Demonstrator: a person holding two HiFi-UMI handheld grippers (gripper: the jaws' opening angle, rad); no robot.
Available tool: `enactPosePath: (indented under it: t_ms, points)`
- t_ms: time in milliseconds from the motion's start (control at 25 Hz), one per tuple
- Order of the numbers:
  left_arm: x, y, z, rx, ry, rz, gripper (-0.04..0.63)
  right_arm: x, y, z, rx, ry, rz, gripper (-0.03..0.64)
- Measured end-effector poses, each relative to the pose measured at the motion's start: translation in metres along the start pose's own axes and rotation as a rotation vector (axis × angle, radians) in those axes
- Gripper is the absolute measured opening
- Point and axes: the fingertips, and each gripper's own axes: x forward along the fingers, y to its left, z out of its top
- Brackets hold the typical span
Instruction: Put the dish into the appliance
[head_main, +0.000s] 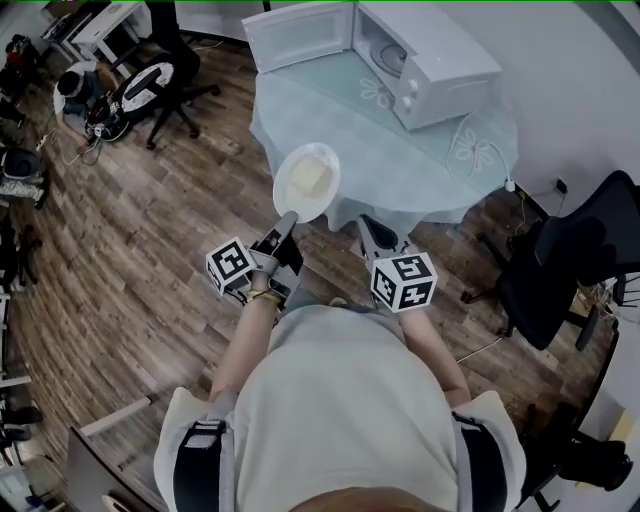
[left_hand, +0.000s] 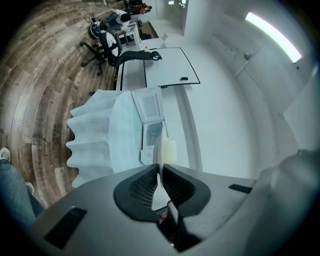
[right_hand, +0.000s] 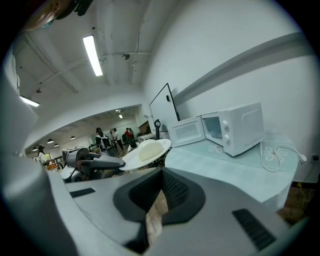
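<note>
The round table (head_main: 420, 160) has bare cloth between its near edge and the microwave (head_main: 445, 70), which sits at the far side. Its door (head_main: 298, 35) is swung wide to the left and the cavity faces open. The plate (head_main: 307, 182), carrying a pale food block (head_main: 310, 176), hangs over the table's near-left rim. The left gripper (head_main: 285, 226) is clamped on the plate's near edge. The right gripper (head_main: 372, 232) hovers just beside it with its jaws pressed together on nothing.
</note>
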Motion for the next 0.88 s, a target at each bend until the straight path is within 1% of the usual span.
enactPosePath:
  t_ms: [320, 440, 560, 720, 880]
  points:
    - [0.010, -0.003, 0.001, 0.001, -0.004, 0.001, 0.032, 0.004, -0.008, 0.003, 0.010, 0.008, 0.008, 0.007]
    - [0.015, -0.005, 0.003, 0.015, 0.001, 0.010, 0.032, 0.007, -0.010, 0.005, 0.015, 0.011, 0.010, 0.006]
    - [0.024, -0.005, 0.008, 0.028, 0.004, 0.011, 0.032, 0.011, -0.012, 0.008, 0.015, 0.013, 0.009, 0.006]
    - [0.034, -0.002, 0.015, 0.016, 0.004, 0.009, 0.032, 0.016, -0.017, 0.003, 0.016, 0.032, 0.000, 0.006]
    - [0.054, 0.005, 0.027, 0.027, 0.012, 0.028, 0.032, 0.029, -0.034, 0.008, 0.020, 0.033, -0.017, 0.008]
